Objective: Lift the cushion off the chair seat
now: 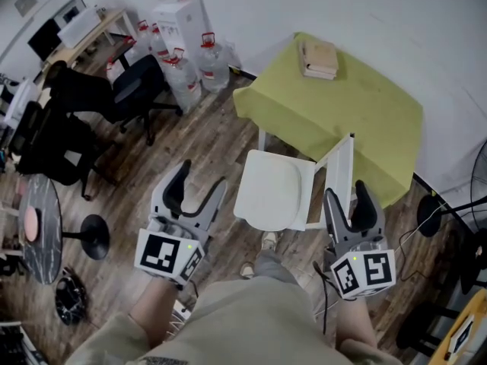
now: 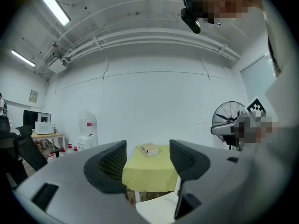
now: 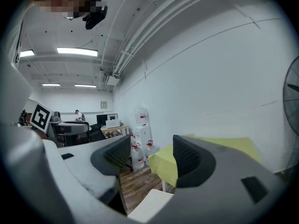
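Observation:
A white cushion (image 1: 268,190) lies flat on the seat of a white chair (image 1: 340,172) that stands against a table. My left gripper (image 1: 202,176) hovers open to the left of the seat, apart from it, with nothing between its fingers. My right gripper (image 1: 345,192) is open too, just right of the chair back, and also empty. In the left gripper view the open left gripper (image 2: 147,160) frames the table, with the cushion (image 2: 158,210) low between the jaws. In the right gripper view the right gripper (image 3: 150,157) stands open above a corner of the cushion (image 3: 145,204).
A table under a yellow-green cloth (image 1: 358,109) stands behind the chair, with a stack of books (image 1: 319,58) on it. Water bottles (image 1: 190,67) and a dispenser stand at the wall; black office chairs (image 1: 99,97) are at left. A fan (image 2: 230,120) stands at right.

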